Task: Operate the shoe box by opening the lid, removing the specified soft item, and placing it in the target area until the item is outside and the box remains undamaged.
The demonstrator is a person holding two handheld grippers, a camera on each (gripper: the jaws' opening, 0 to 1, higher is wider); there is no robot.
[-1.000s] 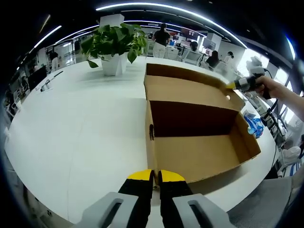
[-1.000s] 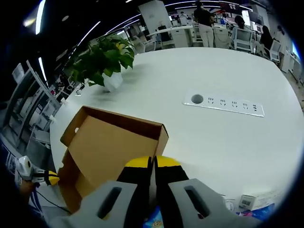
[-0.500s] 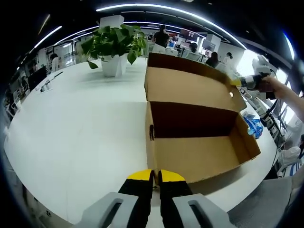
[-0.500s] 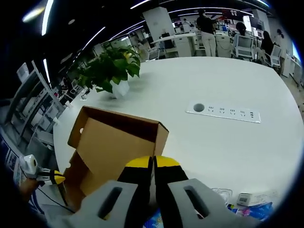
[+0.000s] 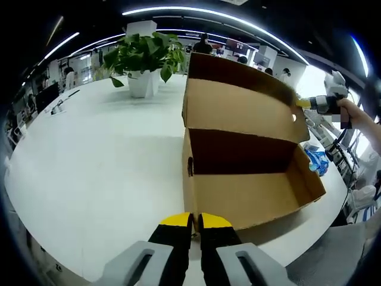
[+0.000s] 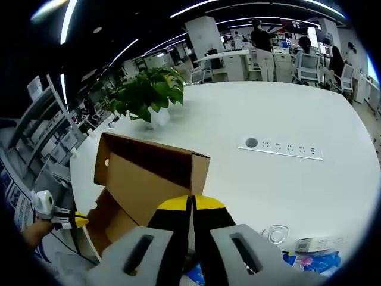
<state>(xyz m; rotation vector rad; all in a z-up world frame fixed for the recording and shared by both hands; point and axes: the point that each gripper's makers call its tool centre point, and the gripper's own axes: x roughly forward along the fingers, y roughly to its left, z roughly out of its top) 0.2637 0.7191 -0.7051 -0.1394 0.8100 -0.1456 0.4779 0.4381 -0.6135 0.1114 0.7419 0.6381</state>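
Note:
The brown cardboard shoe box (image 5: pixel 250 196) lies open on the white table (image 5: pixel 89 149), and its inside looks bare. Its lid (image 5: pixel 238 110) stands tilted up behind it. My right gripper (image 5: pixel 303 103) is shut on the lid's far right corner; in the right gripper view the lid's (image 6: pixel 149 179) edge runs down between my right gripper's (image 6: pixel 191 205) yellow tips. My left gripper (image 5: pixel 196 220) is shut, its tips at the box's near left corner. It also appears low at the left, as the left gripper (image 6: pixel 74 221) in a hand. A blue soft item (image 5: pixel 317 158) lies on the table beside the box.
A potted plant (image 5: pixel 143 59) stands at the back of the round table. A power strip (image 6: pixel 280 149) is set into the tabletop beyond the box. A clear round thing (image 6: pixel 275 233) and blue packaging (image 6: pixel 309 261) lie near the table's edge. People and desks are far behind.
The right gripper has swung the lid up from lying back flat to standing tilted over the box. The left gripper and the box body have stayed put.

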